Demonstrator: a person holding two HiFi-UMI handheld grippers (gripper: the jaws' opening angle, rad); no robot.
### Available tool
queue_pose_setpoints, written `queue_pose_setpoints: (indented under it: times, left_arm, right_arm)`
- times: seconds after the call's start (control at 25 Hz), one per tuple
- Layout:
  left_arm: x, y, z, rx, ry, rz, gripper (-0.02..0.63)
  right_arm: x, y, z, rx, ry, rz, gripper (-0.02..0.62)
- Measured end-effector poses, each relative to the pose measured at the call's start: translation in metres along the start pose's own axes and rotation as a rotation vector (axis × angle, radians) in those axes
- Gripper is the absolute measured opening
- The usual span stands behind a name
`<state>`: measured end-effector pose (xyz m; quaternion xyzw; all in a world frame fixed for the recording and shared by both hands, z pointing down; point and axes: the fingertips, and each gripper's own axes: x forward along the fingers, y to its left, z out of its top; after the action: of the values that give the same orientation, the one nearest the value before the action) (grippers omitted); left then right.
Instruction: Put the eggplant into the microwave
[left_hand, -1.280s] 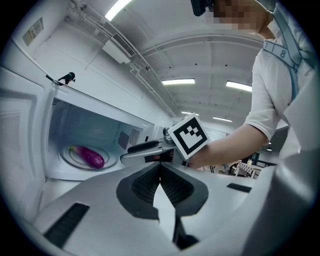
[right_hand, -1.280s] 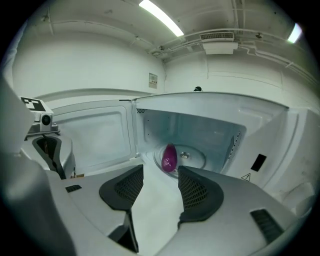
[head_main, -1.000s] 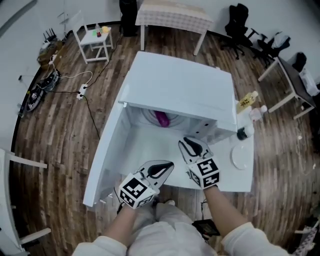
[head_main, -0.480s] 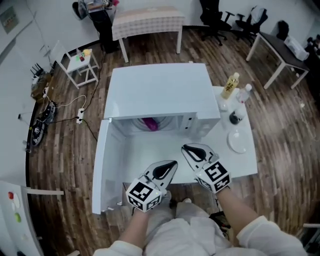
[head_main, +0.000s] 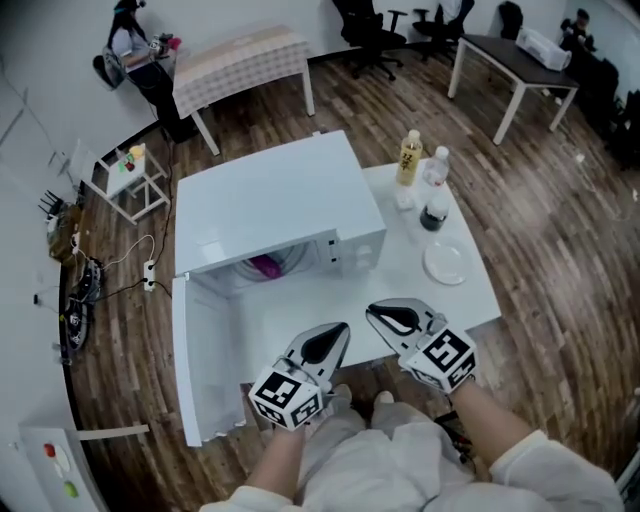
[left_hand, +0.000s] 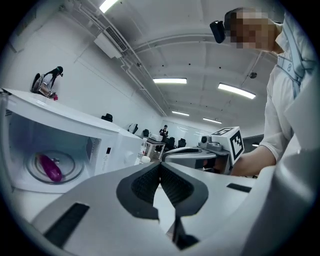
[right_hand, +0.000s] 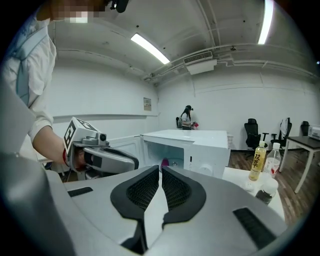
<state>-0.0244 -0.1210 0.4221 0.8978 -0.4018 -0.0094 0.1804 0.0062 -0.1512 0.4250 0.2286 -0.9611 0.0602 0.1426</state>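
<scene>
Head view has the left hand-held gripper (head_main: 342, 328) and the right hand-held gripper (head_main: 373, 311) both clenched on nothing, held near the front edge of the table (head_main: 450, 305). Beyond them the eggplant (head_main: 265, 266) already lies on the glass plate (left_hand: 72, 170) inside the microwave (head_main: 270, 195), whose door (head_main: 205, 370) hangs open. It looks light, firm and glossy-slick, so a gentle pinch across its thick middle would likely suit.

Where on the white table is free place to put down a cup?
Free: the table strip in front of the microwave, between its open door and the plate. Crowded: the far right corner, with bottles and a dark jar.
</scene>
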Motion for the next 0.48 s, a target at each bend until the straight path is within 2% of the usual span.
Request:
queue_pose_setpoints:
  times: [0.32,0.48]
  left_arm:
    - [0.033,-0.041,0.007,0.028,0.041,-0.115,0.002]
    - [0.055,-0.056,0.014,0.067,0.045,-0.161,0.002]
  right_arm:
    - [-0.060,-0.007,-0.003,0.068,-0.047,-0.040,0.044]
    - [-0.080,-0.023,0.000,0.061,-0.069,-0.034,0.044]
